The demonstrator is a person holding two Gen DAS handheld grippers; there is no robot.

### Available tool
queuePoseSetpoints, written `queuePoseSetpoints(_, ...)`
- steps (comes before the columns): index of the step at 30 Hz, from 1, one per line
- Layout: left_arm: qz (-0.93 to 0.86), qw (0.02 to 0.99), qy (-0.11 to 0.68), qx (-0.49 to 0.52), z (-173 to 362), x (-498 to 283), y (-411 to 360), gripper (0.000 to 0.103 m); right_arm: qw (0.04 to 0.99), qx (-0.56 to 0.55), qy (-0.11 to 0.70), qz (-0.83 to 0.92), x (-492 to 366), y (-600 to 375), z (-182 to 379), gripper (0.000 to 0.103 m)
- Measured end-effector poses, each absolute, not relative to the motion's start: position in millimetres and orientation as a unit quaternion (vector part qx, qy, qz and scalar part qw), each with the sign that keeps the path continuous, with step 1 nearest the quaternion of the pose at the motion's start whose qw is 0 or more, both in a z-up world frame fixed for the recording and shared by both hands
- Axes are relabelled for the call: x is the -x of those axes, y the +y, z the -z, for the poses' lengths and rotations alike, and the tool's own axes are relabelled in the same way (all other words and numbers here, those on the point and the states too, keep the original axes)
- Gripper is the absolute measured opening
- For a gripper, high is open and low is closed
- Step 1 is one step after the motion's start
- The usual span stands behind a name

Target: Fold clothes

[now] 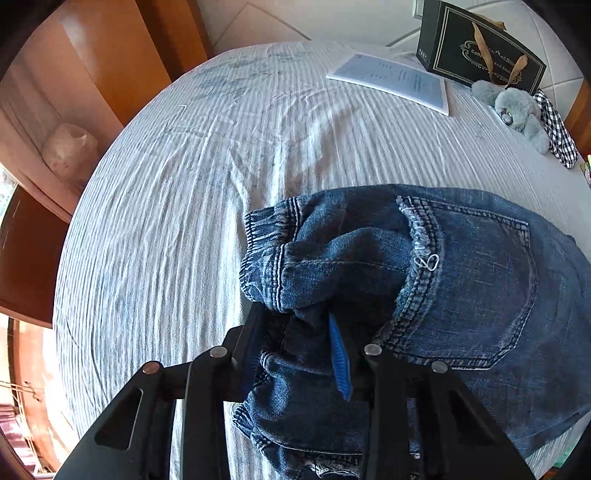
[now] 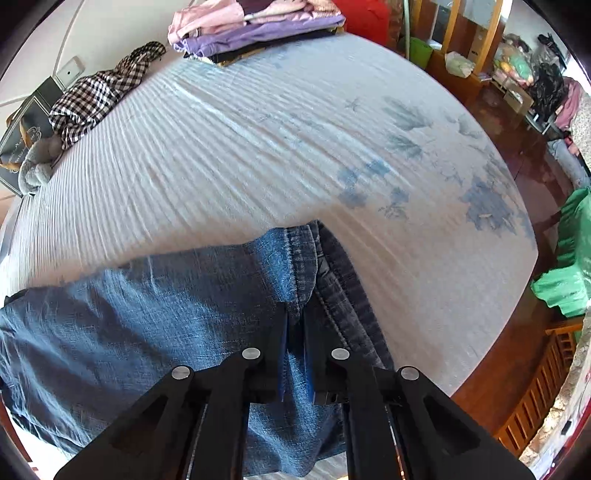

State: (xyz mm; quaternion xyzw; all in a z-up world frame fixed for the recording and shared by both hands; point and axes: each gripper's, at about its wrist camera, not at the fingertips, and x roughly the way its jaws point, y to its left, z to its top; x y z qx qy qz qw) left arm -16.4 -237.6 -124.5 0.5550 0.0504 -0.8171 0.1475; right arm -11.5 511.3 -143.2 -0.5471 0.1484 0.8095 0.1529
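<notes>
Left wrist view: I have the left gripper (image 1: 299, 332) pinching a bunched fold of the jeans (image 1: 461, 277) at the elastic waistband, with denim filling the gap between its two black fingers. The blue pad of one finger (image 1: 341, 362) shows against the cloth. The jeans lie on the near part of the bed (image 1: 184, 184), back pocket facing up. At the far edge of the bed I see a sheet of paper (image 1: 395, 79), a black gift bag (image 1: 480, 44) just behind it, a grey plush toy (image 1: 517, 110) touching the bag's base, and a checked cloth (image 1: 557, 129) beside the toy.

Right wrist view: I have the right gripper (image 2: 295, 325) pinching the hem end of the jeans (image 2: 147, 314), its fingers closed on a narrow ridge of denim. The leg runs from the gripper toward the left edge of the bed (image 2: 258, 147). At the far edge sits a stack of folded clothes (image 2: 258, 26). The checked cloth (image 2: 99, 92) lies toward the far left corner, with the plush toy (image 2: 37, 162) and the gift bag (image 2: 26, 125) beside it.
</notes>
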Motion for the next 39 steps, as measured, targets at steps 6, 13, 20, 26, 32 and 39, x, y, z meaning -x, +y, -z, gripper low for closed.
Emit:
queuePoseSetpoints(6, 0.81, 0.154, 0.033, -0.564, 135.1, 17.5, -232.8, 0.032, 0.218, 0.521, 0.222, -0.795, -14.5, 564.8, 143.9, 0.008)
queuePoseSetpoints(13, 0.835, 0.142, 0.067, -0.528, 104.4, -11.4, -244.2, 0.067, 0.19, 0.492, 0.245, -0.814, -67.4, 556.5, 129.1, 0.064)
queuePoseSetpoints(20, 0.83, 0.15, 0.087, -0.53, 111.3, -39.9, -272.0, 0.075, 0.173, 0.505, 0.248, -0.809, -82.6, 539.0, 145.0, 0.061)
queuePoseSetpoints(26, 0.82, 0.141, 0.14, -0.537, 124.1, -59.9, -281.5, 0.075, 0.179, 0.505, 0.247, -0.808, -81.4, 528.7, 146.3, 0.062)
queuePoseSetpoints(32, 0.809, 0.136, 0.147, -0.553, 141.4, -58.4, -273.2, 0.076, 0.188, 0.504, 0.262, -0.801, -82.7, 531.1, 151.7, 0.07)
queuePoseSetpoints(39, 0.795, 0.164, 0.167, -0.56, 157.8, -48.2, -262.7, 0.078, 0.184, 0.491, 0.277, -0.805, -84.5, 529.1, 151.2, 0.071)
